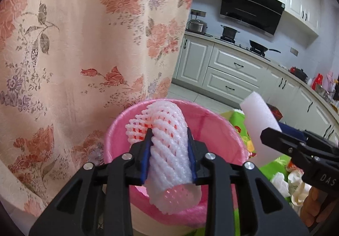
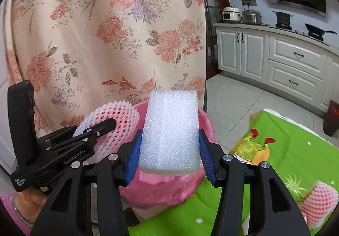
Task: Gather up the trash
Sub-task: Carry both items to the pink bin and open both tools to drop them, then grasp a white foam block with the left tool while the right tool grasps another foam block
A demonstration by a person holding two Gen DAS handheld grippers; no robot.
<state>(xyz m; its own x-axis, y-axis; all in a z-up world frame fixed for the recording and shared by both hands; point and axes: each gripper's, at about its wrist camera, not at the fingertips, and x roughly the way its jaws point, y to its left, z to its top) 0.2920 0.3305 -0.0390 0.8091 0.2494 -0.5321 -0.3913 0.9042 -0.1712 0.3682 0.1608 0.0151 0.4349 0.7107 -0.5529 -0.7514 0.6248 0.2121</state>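
Over the bin we go, both tools loaded. The left gripper (image 1: 169,140) has its blue ribbed pads clamped on a foam net sleeve (image 1: 167,151), a soft white tube of diamond mesh, bumpy all over, with pink showing through the holes. Its long axis runs along the fingers, pointing away from the camera and slightly left, far end bent over the open mouth of the pink bin (image 1: 222,128), near open end hanging toward the lens. From the right wrist view the same sleeve (image 2: 118,121) pokes out beside the left tool as a rounded lattice bulge.

The right gripper (image 2: 169,147) squeezes a white foam block (image 2: 169,130) between its pads: fine-celled, sparkly, flat-faced with rounded corners, a faint seam down the middle. It stands lengthwise along the fingers, its far end reaching above the bin's rim (image 2: 203,117). In the left view that block (image 1: 260,121) slants up and left, just beside the bin.

The bin is a round tub lined with a thin, crinkly pink bag. Behind it hangs a floral curtain (image 1: 84,45), cream cloth with coral blooms. Below lies a glossy green printed tablecloth (image 2: 286,151), and on it at the right edge rests another pink-tinged net sleeve (image 2: 320,200). White panelled kitchen cabinets (image 1: 228,66) line the background.
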